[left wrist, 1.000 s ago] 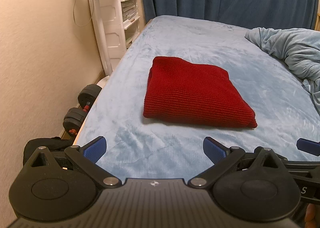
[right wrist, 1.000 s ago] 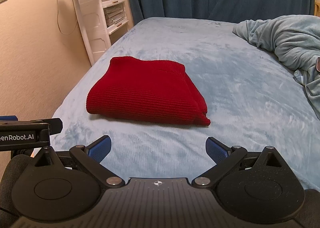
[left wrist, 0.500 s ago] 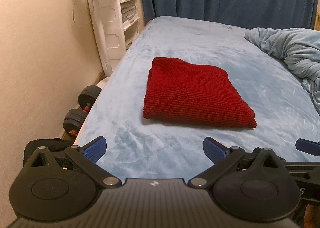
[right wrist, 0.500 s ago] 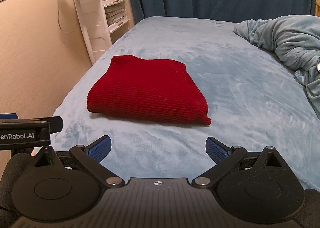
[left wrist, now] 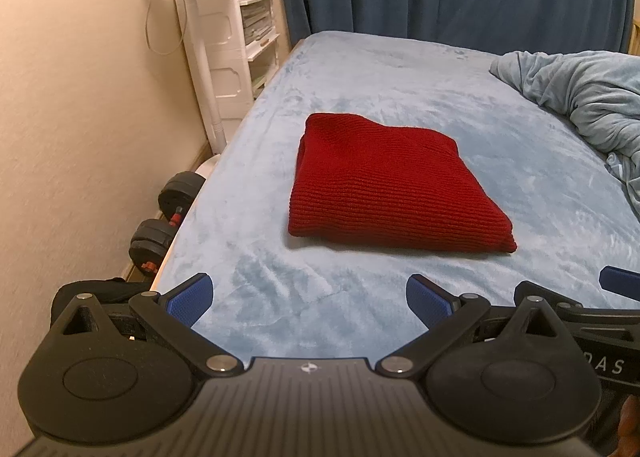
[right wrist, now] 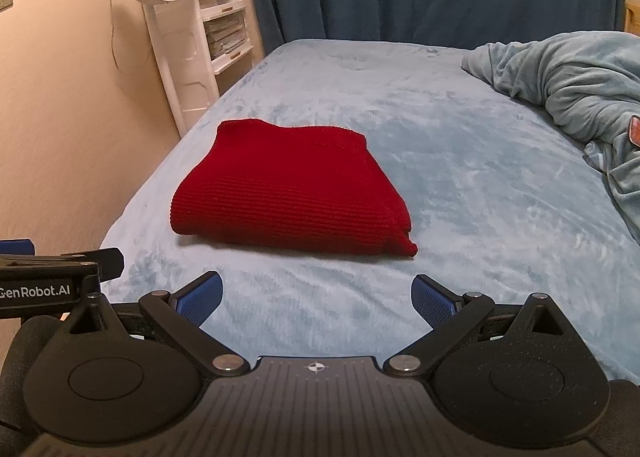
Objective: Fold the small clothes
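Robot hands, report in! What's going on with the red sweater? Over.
Left gripper open, empty. Right gripper open, empty. Red sweater folded flat on bed, untouched. Nothing in the way.

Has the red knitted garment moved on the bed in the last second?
No. The folded red knitted garment lies in the same spot on the light blue bed cover, at the same offset from the cover's left edge.

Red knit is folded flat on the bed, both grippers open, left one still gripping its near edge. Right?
Not quite. The left gripper grips nothing: the left wrist view shows its jaws open, short of the red knit, with bare bed between. The rest holds: the knit lies folded, and the right gripper is open.
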The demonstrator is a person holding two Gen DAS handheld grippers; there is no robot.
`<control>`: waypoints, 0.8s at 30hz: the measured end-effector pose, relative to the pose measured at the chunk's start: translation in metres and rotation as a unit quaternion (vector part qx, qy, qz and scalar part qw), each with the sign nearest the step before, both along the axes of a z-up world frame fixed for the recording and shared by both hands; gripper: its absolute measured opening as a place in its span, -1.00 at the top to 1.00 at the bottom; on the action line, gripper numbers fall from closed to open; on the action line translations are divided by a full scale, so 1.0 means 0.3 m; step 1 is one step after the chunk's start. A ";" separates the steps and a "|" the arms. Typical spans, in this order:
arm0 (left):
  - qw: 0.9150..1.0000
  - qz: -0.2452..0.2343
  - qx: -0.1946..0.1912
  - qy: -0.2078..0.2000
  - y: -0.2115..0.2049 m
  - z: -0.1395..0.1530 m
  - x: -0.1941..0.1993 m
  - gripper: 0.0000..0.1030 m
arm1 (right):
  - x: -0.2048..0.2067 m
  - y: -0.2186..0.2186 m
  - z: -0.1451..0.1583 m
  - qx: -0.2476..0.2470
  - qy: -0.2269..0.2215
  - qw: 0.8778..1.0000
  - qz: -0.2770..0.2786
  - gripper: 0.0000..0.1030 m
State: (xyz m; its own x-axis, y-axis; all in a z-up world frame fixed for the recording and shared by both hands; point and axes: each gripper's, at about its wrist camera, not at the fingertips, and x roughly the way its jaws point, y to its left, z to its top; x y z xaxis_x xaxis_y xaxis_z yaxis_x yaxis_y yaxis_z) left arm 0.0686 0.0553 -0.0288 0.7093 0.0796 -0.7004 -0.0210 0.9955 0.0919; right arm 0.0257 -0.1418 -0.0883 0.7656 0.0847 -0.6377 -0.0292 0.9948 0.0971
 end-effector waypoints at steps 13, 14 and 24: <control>1.000 -0.001 0.001 0.002 -0.003 -0.004 0.000 -0.99 | -0.002 0.004 -0.001 0.000 0.000 1.000 0.001 -0.94; 1.000 -0.001 0.001 0.002 -0.001 -0.005 0.001 -0.99 | -0.002 0.004 -0.002 0.000 0.000 1.000 0.002 -0.94; 1.000 0.004 0.008 0.006 -0.014 -0.013 0.007 -0.99 | -0.001 0.007 -0.002 -0.001 0.002 1.000 0.009 -0.94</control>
